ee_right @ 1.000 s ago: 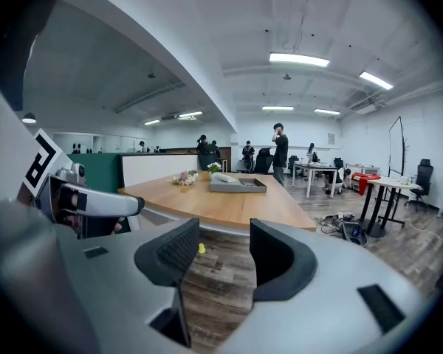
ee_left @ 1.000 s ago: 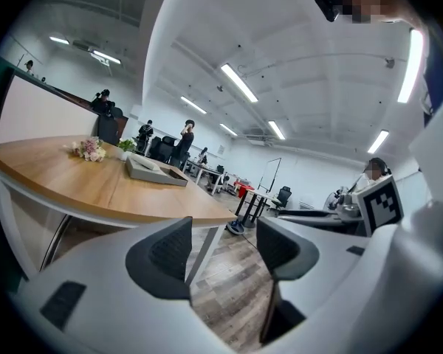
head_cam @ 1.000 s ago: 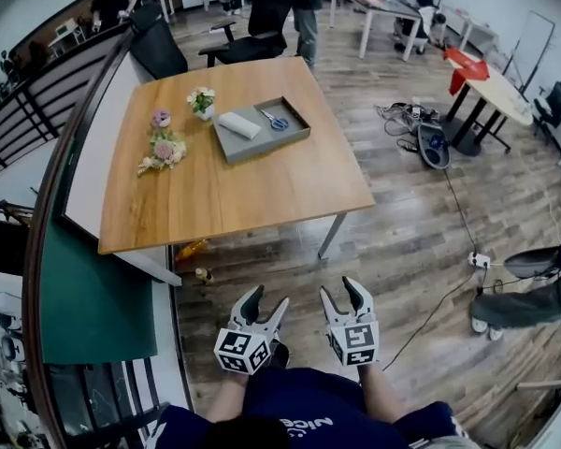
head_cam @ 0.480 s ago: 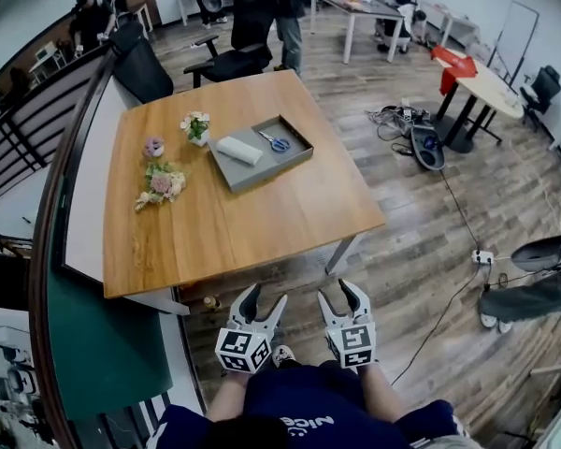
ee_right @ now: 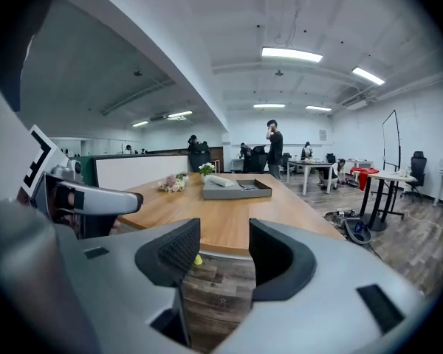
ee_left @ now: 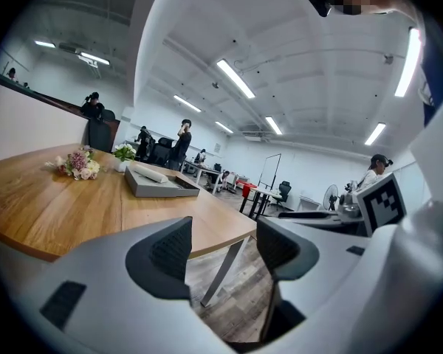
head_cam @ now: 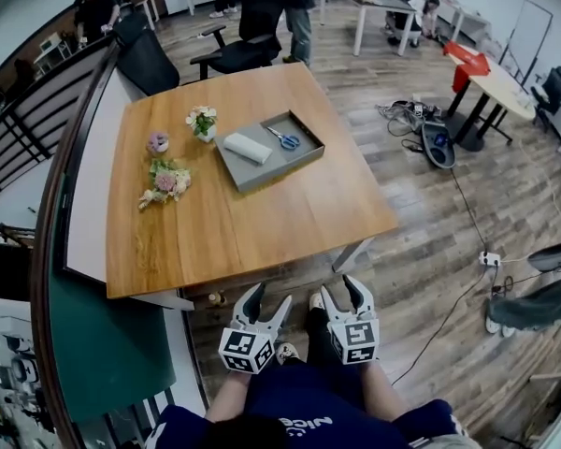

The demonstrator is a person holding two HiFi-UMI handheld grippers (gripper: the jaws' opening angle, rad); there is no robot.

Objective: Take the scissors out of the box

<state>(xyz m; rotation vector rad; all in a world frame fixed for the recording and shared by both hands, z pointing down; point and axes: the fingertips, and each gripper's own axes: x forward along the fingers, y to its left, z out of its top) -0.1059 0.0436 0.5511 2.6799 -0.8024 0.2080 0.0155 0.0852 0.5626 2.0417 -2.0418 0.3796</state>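
Note:
Blue-handled scissors [head_cam: 284,138] lie in the right half of a shallow grey box [head_cam: 304,159] on the far part of a wooden table [head_cam: 234,223]. A white roll [head_cam: 248,148] lies in the box's left half. Both grippers hang below the table's near edge, close to the person's body. My left gripper [head_cam: 267,301] is open and empty. My right gripper [head_cam: 342,293] is open and empty too. From the gripper views the box [ee_left: 162,190] [ee_right: 236,191] shows far across the tabletop.
Flower bunches [head_cam: 166,178] and a small potted plant [head_cam: 202,120] sit left of the box. Black office chairs [head_cam: 248,26] stand behind the table. A railing [head_cam: 19,129] runs along the left. Cables and a bag [head_cam: 435,143] lie on the wood floor to the right.
The table's near edge has come closer to both grippers as the person stepped toward it. Both pairs of jaws look as wide as before.

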